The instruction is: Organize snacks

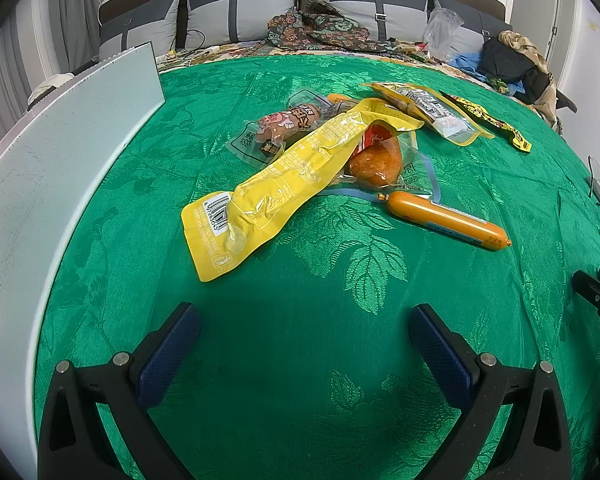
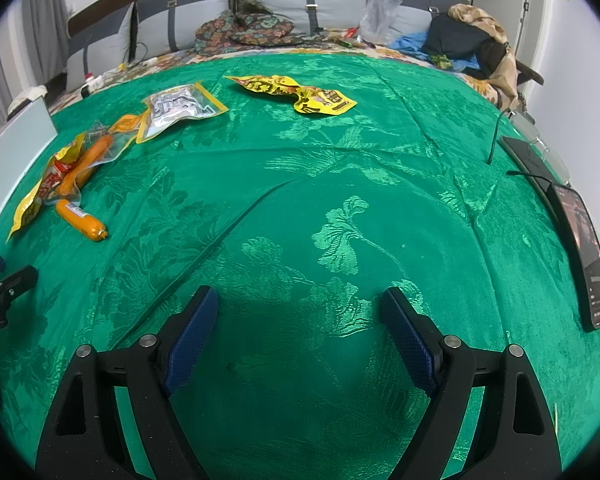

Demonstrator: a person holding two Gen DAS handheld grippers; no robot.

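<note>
Snacks lie in a loose heap toward the far left part of the green cloth (image 1: 300,360), and your left gripper (image 1: 304,332) is the one facing them: its jaws stand wide apart with nothing between them, low over bare cloth near the front edge. Straight ahead of it, a little left, is the long yellow packet (image 1: 276,184); its long axis runs diagonally, from the barcode end nearest you up and to the right, where it lies over the clear-wrapped brown snack (image 1: 376,160). The orange sausage stick (image 1: 446,216) sits just right of that, apart from the packet, its axis slanting down to the right.

Your right gripper (image 2: 300,316) is also spread and empty, over open cloth; from it the heap is far off to the left, with only the crumpled yellow wrapper (image 2: 300,92) ahead near the back edge. I'd judge the left the nearer for the packet: close across its width, so turn the jaws square to that diagonal. A white panel (image 1: 52,184) stands along the left edge.
</note>
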